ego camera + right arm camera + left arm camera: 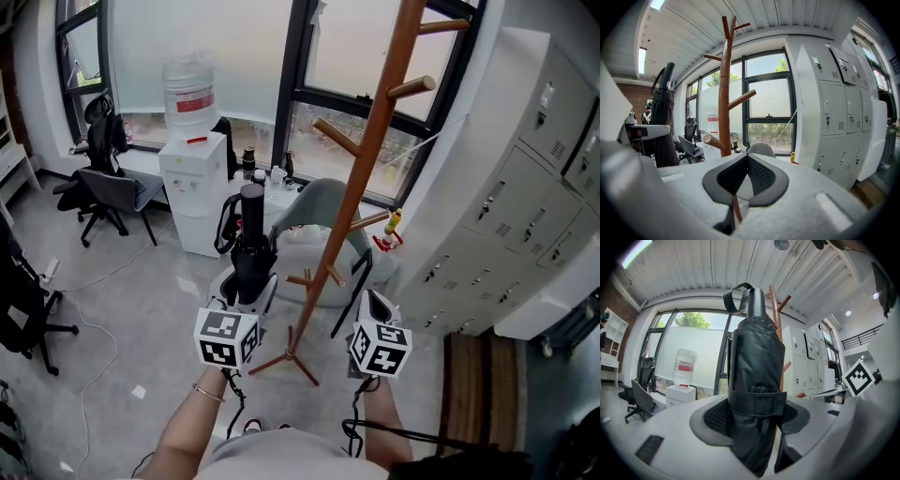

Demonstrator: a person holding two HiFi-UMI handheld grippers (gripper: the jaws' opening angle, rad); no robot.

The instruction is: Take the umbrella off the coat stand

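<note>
While your left hand-held gripper is clamped on the folded umbrella, held upright between its jaws and clear of the stand to its right, your right hand-held gripper beyond the stand has its jaws together.

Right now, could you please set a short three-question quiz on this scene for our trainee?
1. True or false: the folded black umbrella hangs on a peg of the wooden coat stand.
2. What is clamped between the jaws of the left gripper? A the umbrella; B a coat stand peg; C nothing.
3. Fill in the gap: the jaws of the right gripper are ____, with nothing between them.

Key: 1 false, it is held upright, clear of the stand; 2 A; 3 shut.
</note>
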